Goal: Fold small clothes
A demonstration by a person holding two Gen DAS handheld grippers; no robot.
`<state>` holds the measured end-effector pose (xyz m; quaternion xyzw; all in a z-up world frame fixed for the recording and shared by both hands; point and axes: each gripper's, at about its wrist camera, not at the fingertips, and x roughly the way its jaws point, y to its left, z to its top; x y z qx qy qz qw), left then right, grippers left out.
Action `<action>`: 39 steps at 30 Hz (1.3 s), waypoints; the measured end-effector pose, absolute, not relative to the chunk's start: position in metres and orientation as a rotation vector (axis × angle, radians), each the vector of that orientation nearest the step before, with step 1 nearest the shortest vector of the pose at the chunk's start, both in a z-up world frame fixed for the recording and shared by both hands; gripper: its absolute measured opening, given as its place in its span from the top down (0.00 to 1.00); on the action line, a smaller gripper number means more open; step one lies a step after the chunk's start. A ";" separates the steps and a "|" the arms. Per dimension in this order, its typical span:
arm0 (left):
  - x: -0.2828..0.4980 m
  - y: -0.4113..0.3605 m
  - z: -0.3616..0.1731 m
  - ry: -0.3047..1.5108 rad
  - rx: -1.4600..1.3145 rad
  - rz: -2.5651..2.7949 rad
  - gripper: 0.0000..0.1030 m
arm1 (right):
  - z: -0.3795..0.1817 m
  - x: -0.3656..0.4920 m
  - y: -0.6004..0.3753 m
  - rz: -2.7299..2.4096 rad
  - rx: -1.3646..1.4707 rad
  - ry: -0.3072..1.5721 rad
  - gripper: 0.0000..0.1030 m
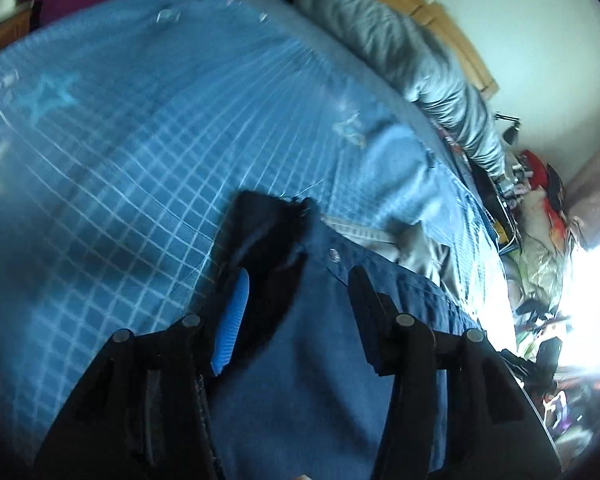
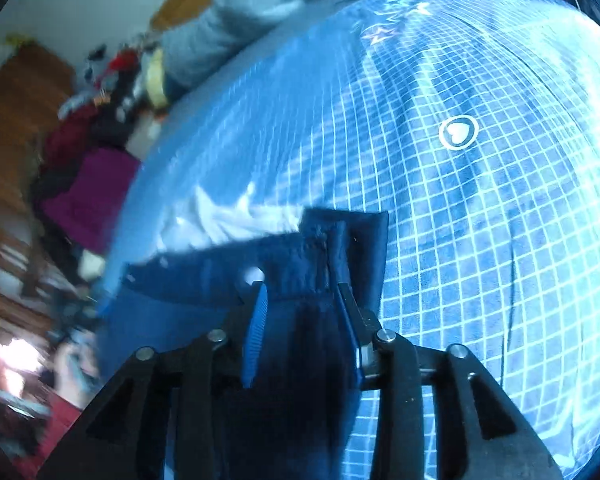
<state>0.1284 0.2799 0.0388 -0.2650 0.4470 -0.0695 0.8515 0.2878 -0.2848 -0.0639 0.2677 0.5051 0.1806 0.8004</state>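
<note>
A dark blue garment with a snap button (image 1: 300, 344) lies on a bed covered by a blue checked sheet (image 1: 120, 168). In the left wrist view my left gripper (image 1: 300, 280) has its fingers spread wide, with the garment's cloth between them and one corner draped over the left finger (image 1: 232, 320). In the right wrist view my right gripper (image 2: 302, 296) has its jaws close around a bunched edge of the same dark blue garment (image 2: 320, 248), lifted a little off the sheet (image 2: 480, 220).
A grey quilt (image 1: 400, 48) lies along the far side of the bed, also in the right wrist view (image 2: 240, 12). A purple cloth (image 2: 88, 196) and piled clothes (image 1: 540, 208) lie beyond the bed. A wooden wardrobe (image 2: 16, 120) stands at left.
</note>
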 end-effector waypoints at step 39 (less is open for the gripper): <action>0.066 0.325 0.033 0.965 -0.393 0.262 0.44 | -0.067 0.158 -0.289 0.210 0.529 1.010 0.57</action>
